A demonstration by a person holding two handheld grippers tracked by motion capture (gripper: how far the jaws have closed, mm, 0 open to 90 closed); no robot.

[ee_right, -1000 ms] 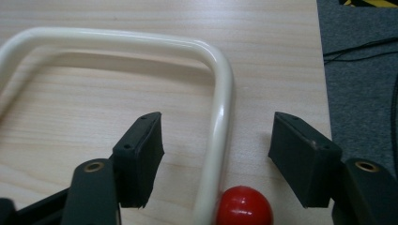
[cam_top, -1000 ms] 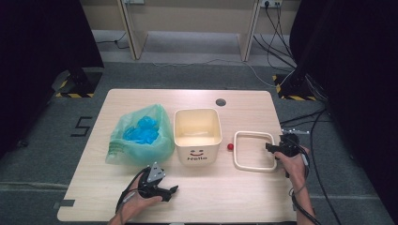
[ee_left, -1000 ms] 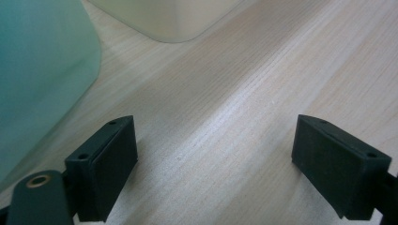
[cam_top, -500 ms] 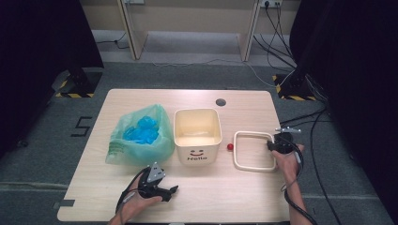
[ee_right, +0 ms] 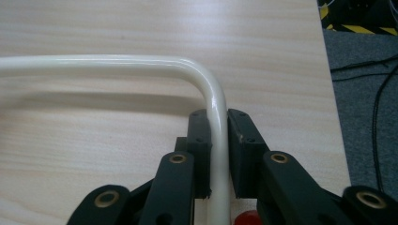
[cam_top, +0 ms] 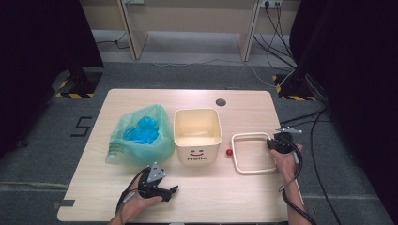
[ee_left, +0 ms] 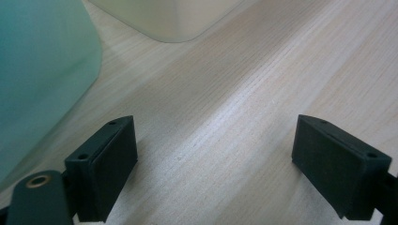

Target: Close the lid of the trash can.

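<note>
A white rounded-rectangle frame [cam_top: 254, 135] lies flat on the table right of the cream bin [cam_top: 196, 154]. My right gripper [cam_top: 274, 142] is at the frame's far right corner. Its jaws have just been closing and now press on the frame's thin rail [ee_right: 117, 62] just below the bend, so the right gripper [ee_right: 217, 117] is shut on it. A small red ball [cam_top: 228, 152] sits between bin and frame. My left gripper [cam_top: 171, 191] rests near the table's front edge. The left gripper [ee_left: 216, 154] stands open over bare wood with nothing between its jaws.
A green plastic bag [cam_top: 141, 140] holding blue items sits left of the bin, close to the left gripper's view. The table's right edge [cam_top: 281, 154] runs just beside the right hand, with cables on the floor beyond. A round grommet hole [cam_top: 220, 102] lies at the back.
The right gripper has edged slightly toward the frame's far right corner. The left gripper, bin, bag and ball have stayed put.
</note>
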